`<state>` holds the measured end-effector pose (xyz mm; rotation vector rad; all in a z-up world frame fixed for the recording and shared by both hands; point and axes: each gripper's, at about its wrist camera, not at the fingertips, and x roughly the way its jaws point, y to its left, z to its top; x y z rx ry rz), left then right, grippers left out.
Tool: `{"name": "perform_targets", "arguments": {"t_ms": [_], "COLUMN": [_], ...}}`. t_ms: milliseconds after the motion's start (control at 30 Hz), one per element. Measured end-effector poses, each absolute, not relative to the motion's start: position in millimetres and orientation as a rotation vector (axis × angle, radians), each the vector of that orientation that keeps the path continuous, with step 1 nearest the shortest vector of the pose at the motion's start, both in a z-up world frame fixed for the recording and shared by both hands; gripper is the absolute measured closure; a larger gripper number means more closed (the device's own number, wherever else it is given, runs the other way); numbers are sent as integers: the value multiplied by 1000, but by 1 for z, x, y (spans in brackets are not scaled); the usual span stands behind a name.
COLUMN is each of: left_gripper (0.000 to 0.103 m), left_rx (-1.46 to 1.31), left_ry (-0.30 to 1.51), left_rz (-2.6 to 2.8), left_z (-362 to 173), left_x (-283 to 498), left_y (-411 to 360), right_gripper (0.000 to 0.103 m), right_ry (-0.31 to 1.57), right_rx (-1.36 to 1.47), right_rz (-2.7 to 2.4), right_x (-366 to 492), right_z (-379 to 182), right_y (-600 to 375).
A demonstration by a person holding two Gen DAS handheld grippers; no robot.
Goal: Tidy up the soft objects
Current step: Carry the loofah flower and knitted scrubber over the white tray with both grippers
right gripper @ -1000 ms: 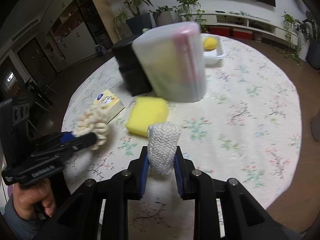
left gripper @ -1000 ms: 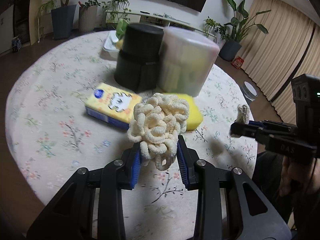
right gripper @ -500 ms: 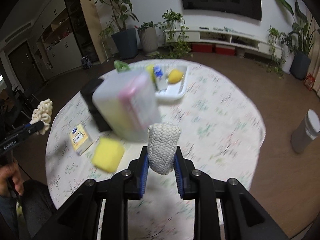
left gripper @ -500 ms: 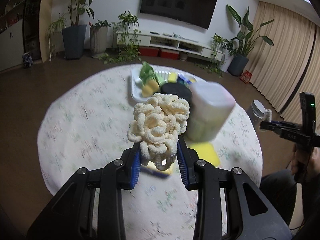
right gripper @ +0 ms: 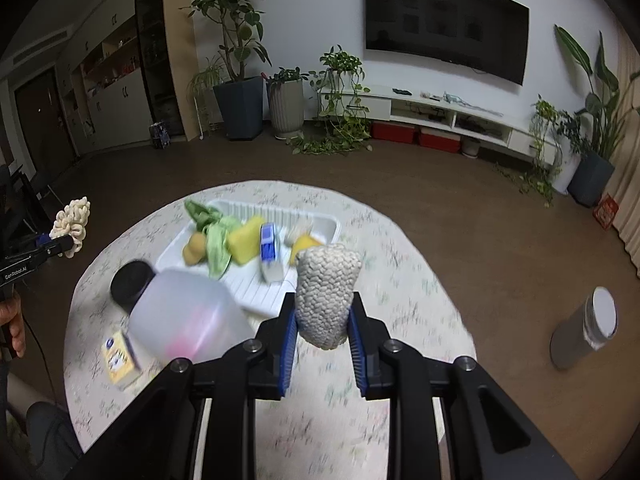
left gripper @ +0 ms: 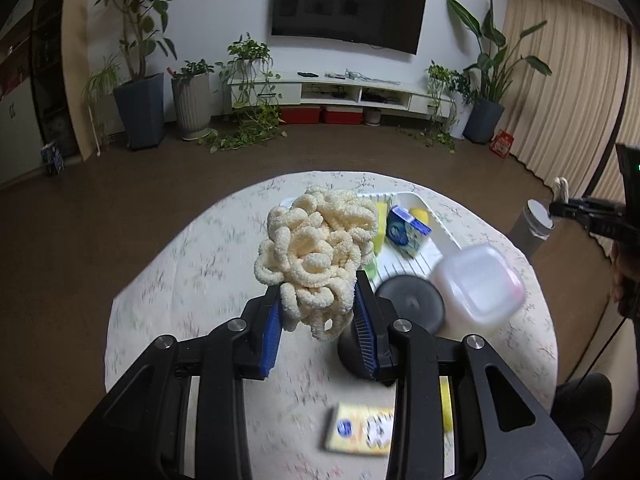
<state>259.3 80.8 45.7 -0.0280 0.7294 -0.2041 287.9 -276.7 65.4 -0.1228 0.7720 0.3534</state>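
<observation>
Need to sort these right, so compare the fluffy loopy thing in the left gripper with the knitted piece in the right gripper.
The cream loopy bundle is a mass of fuzzy rings bulging well past the left gripper; the grey-white knitted pad is one compact, tightly woven oblong standing upright in the right gripper. The bundle is yellower, the pad paler. Both are soft, pinched between blue pads, and held above the table.

Behind your table: white wall with television (left gripper: pixel 347 5), low white console (left gripper: pixel 340 94), potted plants (right gripper: pixel 236 60), beige curtains (left gripper: pixel 568 92), brown floor (left gripper: pixel 120 200).

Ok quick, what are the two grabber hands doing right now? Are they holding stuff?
Left gripper: shut on the cream loopy scrunchie.
Right gripper: shut on the grey-white knitted sponge.
</observation>
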Motion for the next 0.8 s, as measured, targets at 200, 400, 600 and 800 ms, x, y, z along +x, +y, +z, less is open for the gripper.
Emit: {"name": "perform_targets", "arguments": {"t_ms": [200,400,600,800], "left_gripper": [73,73,73,73], "left_rx": [20,37,107,148], "left_ry": [771,827,869,905], "left_rz": [-243,-287,-356,-421], "left_z": [39,15,-11,-35], "left_x": [309,350,381,396], "left_y": [70,63,47,36], "right_gripper": [77,77,77,77], "right_ry": [805,866,948,1022], "right_rx": [-164,-200,-226,-230], "right_rz": [398,457,492,520], "right_x": [346,396,439,467], "right_z": [63,45,10,-23], "right_y": [-248,-218,-194,-176]}}
